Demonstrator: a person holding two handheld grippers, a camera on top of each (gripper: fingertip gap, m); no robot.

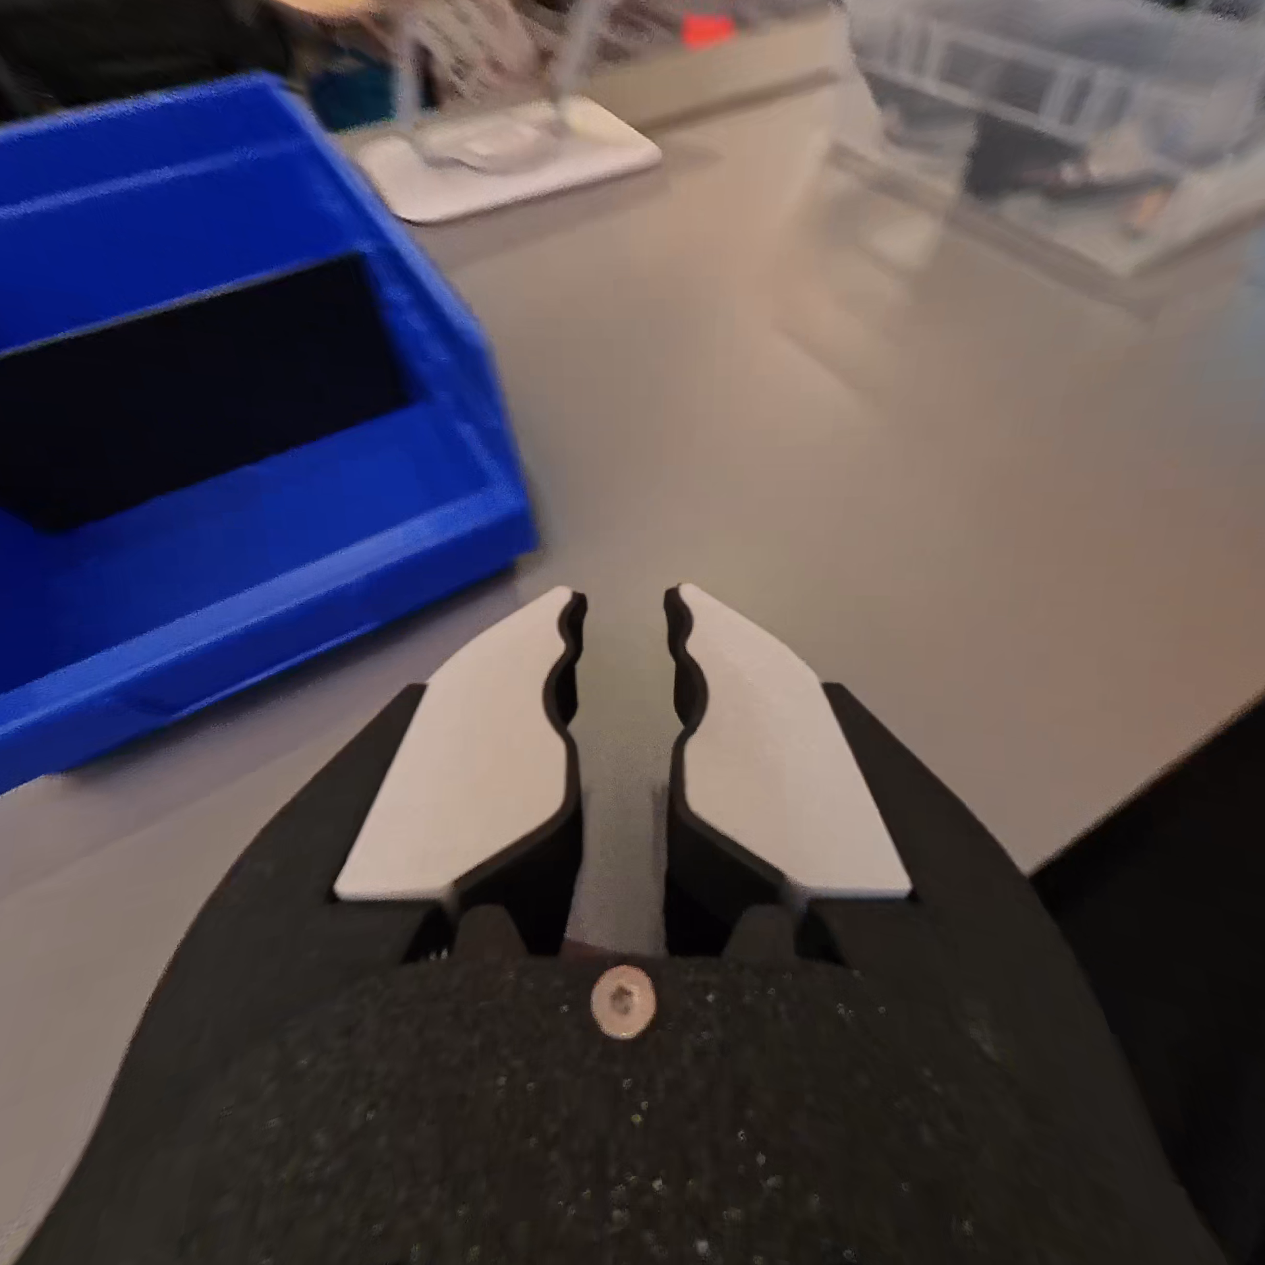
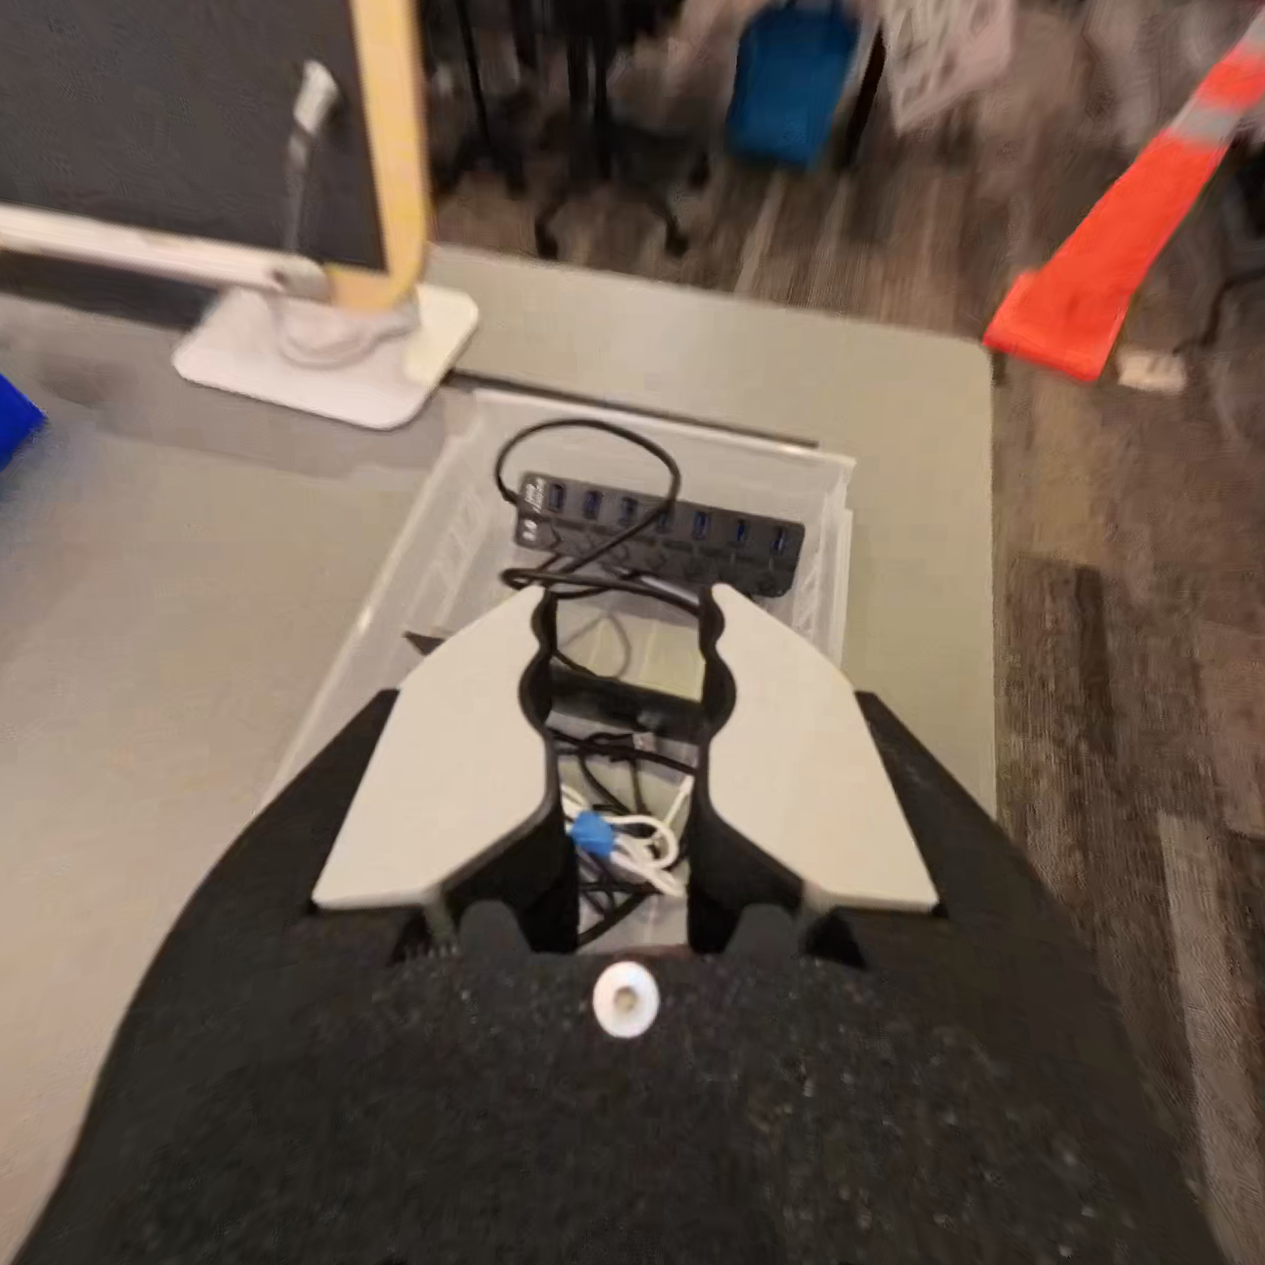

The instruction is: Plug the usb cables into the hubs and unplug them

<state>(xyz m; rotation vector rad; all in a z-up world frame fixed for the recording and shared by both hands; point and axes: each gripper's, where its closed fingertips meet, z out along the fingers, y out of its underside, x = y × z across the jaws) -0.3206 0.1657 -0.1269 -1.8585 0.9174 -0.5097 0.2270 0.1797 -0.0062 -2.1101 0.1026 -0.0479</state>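
A grey desk (image 1: 787, 411) is carrying everything, its right edge falling away to a dark wood-look floor (image 2: 1109, 616). A blue bin (image 1: 274, 411) is sitting at the left of the desk, just beyond and left of the left gripper (image 1: 625, 602), which is hovering over bare desk with its jaws parted by a narrow gap and nothing between them. A white monitor stand (image 2: 328, 356) is resting toward the back of the desk. A clear plastic tray (image 2: 832, 506) is lying near the desk's right edge, directly under the right gripper (image 2: 626, 599), whose jaws are standing wide apart and empty above the tray. Inside, a black USB hub (image 2: 719, 541) with a row of blue ports is lying across the far end. A black cable (image 2: 657, 465) is looping over the hub's left half. Nearer in, seen between the fingers, tangled white cables (image 2: 650, 842) and a small blue connector (image 2: 589, 835) are lying among more black leads. An orange cone (image 2: 1122, 226) is showing blurred on the floor.
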